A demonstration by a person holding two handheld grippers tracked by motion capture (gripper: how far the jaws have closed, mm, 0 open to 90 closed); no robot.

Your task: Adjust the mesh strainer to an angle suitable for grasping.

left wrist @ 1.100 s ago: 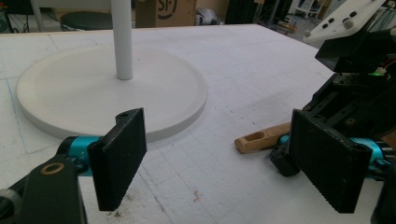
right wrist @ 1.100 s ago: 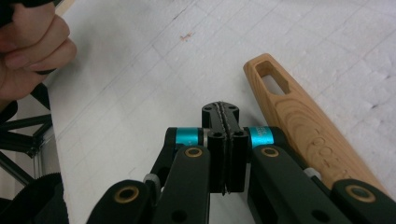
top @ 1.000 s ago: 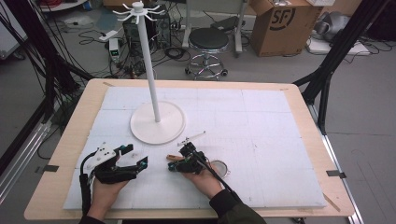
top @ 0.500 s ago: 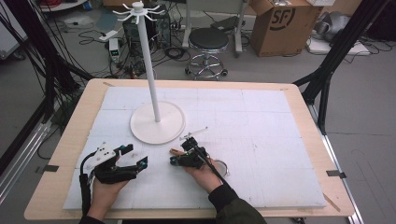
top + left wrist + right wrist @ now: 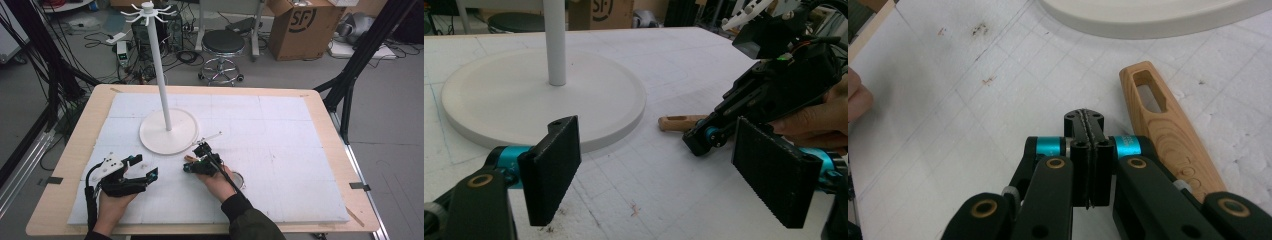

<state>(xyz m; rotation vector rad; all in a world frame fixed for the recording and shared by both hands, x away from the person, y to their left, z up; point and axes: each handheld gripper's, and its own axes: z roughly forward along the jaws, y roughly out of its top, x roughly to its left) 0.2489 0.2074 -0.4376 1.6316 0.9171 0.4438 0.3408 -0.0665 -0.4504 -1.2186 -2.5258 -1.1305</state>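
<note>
A white stand has a round base (image 5: 167,132) and a tall pole (image 5: 159,60) topped with hooks. It rises at the table's middle left. A wooden handle (image 5: 1168,125) with a slot near its end lies flat on the white mat just in front of the base. My right gripper (image 5: 1084,117) rests low beside that handle, to its left in the right gripper view. Its jaws are shut with nothing between them, and it is also seen from above (image 5: 192,165). My left gripper (image 5: 664,175) stands open and empty near the table's front left (image 5: 145,166), facing the right gripper (image 5: 704,140) and the handle (image 5: 679,121).
A small round rim (image 5: 239,178) lies on the mat beside the right wrist. The white mat (image 5: 280,150) covers a wooden table (image 5: 75,150). Behind the table stand a stool (image 5: 223,45), a cardboard box (image 5: 305,25), cables and black frame legs.
The right hand has edged slightly along the mat beside the wooden handle, jaws still shut. The left gripper has stayed where it was.
</note>
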